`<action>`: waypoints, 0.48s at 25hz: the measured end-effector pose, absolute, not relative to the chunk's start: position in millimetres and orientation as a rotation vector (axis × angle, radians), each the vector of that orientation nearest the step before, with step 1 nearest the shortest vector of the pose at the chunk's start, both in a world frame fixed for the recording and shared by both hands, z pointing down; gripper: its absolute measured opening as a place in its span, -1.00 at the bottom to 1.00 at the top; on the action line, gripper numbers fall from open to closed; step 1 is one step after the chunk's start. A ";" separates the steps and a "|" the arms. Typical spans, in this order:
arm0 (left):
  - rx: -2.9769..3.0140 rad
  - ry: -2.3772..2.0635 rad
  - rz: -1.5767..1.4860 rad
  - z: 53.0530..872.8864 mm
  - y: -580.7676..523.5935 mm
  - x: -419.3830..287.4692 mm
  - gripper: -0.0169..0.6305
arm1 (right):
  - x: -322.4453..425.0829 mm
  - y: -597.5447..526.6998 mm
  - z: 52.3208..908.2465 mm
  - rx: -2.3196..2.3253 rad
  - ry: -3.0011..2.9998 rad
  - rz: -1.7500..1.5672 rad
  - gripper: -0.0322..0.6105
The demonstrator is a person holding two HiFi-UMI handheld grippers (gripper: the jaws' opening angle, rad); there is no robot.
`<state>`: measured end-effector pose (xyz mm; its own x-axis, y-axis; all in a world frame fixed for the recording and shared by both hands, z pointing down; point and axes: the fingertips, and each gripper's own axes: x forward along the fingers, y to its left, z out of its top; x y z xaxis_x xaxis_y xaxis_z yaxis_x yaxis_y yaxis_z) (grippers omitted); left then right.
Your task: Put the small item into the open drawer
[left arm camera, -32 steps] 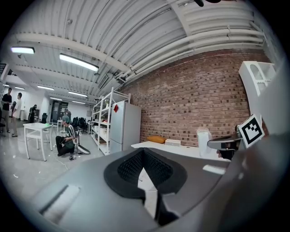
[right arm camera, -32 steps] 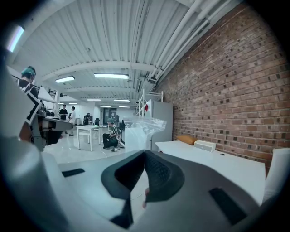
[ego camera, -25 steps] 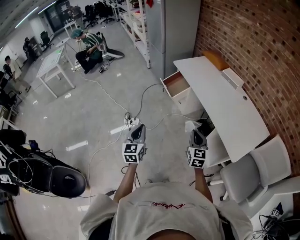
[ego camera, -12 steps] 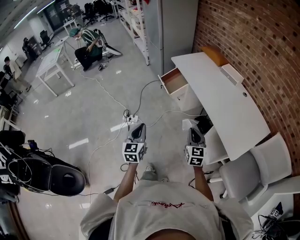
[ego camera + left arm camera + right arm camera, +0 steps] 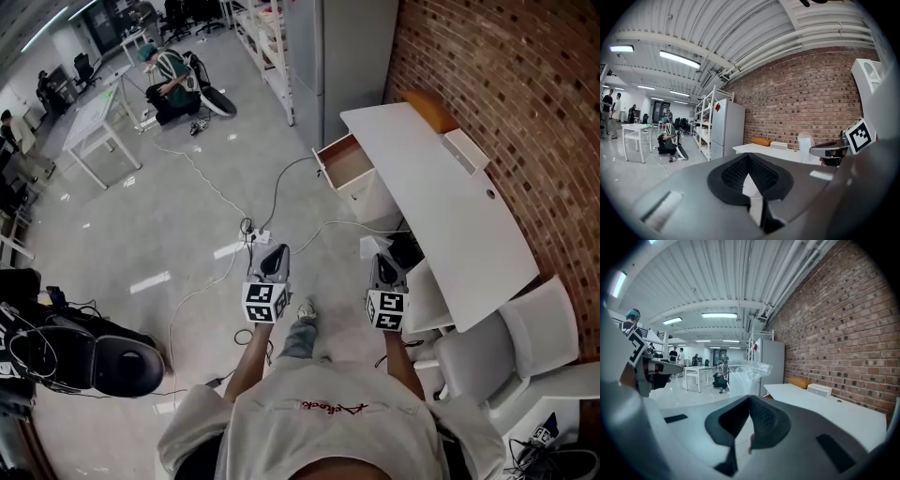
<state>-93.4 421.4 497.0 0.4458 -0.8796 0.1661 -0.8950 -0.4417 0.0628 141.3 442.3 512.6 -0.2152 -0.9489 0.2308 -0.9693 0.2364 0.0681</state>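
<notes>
The open drawer [image 5: 343, 162] juts from the far end of the white desk [image 5: 441, 202]; its brown inside looks bare. I hold both grippers at waist height over the floor, short of the desk. My right gripper [image 5: 382, 262] is shut on a small clear plastic bag [image 5: 372, 247], which stands up above the jaws in the right gripper view [image 5: 746, 377]. The left gripper [image 5: 275, 254] is shut with nothing showing between its jaws [image 5: 750, 174]. In the left gripper view the bag [image 5: 805, 144] shows off to the right.
Cables and a power strip [image 5: 255, 235] lie on the floor ahead. White chairs [image 5: 511, 342] stand at the desk's near side. An orange cushion [image 5: 429, 112] and a white box [image 5: 466, 150] sit on the desk. A tall cabinet [image 5: 337, 56] and a crouching person [image 5: 173, 80] are beyond.
I have stepped forward toward the desk; a foot now shows below the grippers. Both grippers moved ahead together, the right still shut on the bag.
</notes>
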 end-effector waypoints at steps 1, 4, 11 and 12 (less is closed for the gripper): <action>2.553 -1.570 0.161 496.8 412.6 -91.2 -0.93 | 141.8 434.6 512.7 1.810 -2.283 0.131 -0.86; 2.569 -1.558 0.151 495.4 383.4 -87.6 -0.93 | 142.2 408.6 513.0 1.818 -2.277 0.124 -0.86; 2.587 -1.550 0.123 483.4 308.7 -92.8 -0.93 | 135.4 336.0 502.4 1.832 -2.266 0.105 -0.86; 2.590 -1.555 0.116 480.0 296.8 -94.7 -0.93 | 133.8 324.0 499.2 1.832 -2.266 0.094 -0.86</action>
